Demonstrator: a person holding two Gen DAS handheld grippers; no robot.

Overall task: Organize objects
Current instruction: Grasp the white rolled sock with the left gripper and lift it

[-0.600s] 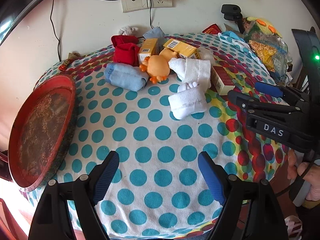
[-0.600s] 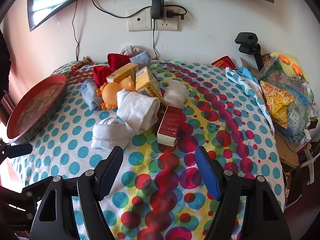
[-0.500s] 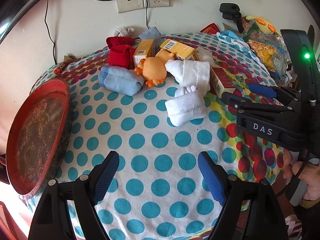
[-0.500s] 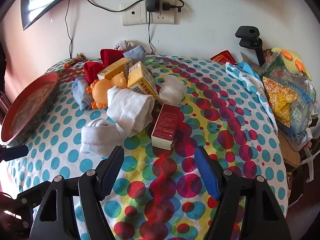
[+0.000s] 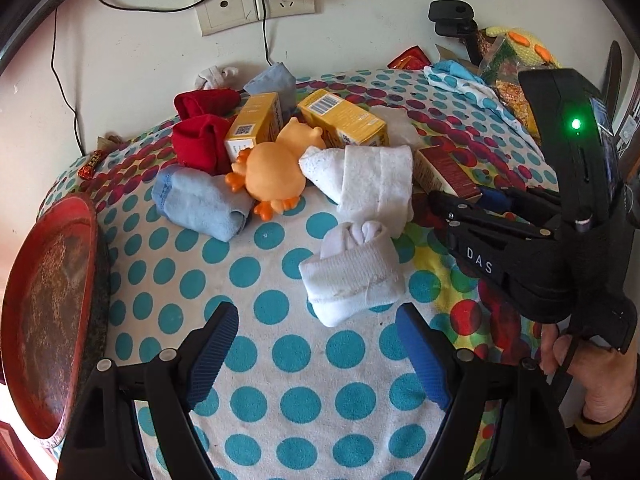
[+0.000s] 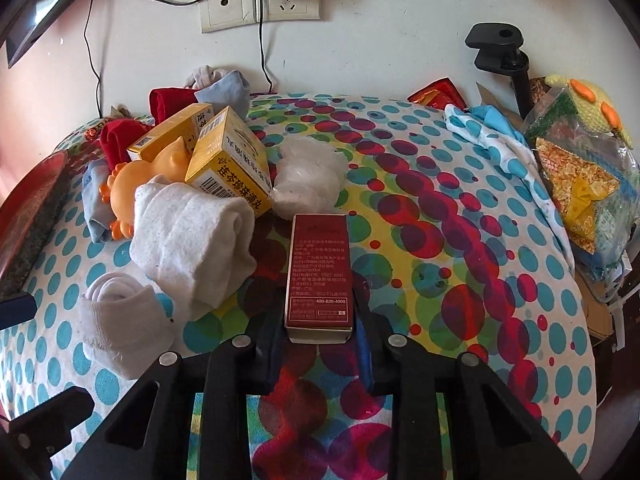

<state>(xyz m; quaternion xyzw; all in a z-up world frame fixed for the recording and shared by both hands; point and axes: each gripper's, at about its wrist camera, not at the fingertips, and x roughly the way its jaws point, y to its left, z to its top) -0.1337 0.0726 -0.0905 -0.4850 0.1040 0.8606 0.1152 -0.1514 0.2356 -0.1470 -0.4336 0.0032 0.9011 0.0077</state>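
My right gripper (image 6: 318, 338) is shut on the near end of a dark red box (image 6: 319, 272) that lies on the dotted cloth; it also shows in the left wrist view (image 5: 476, 196). My left gripper (image 5: 316, 344) is open and empty, just in front of a small white rolled sock (image 5: 352, 276). Behind it lie a larger white sock roll (image 5: 372, 184), an orange toy duck (image 5: 276, 172), a blue sock (image 5: 200, 204), red socks (image 5: 200, 144) and two yellow boxes (image 5: 344, 120).
A round red tray (image 5: 44, 304) sits at the table's left edge. A clear plastic bag (image 6: 308, 180) lies beyond the red box. Snack bags and a yellow plush (image 6: 580, 176) crowd the right edge. The wall with sockets (image 6: 260, 4) stands right behind the table.
My right gripper moved forward and closed on the red box. My left gripper moved forward towards the small white sock and stayed open.
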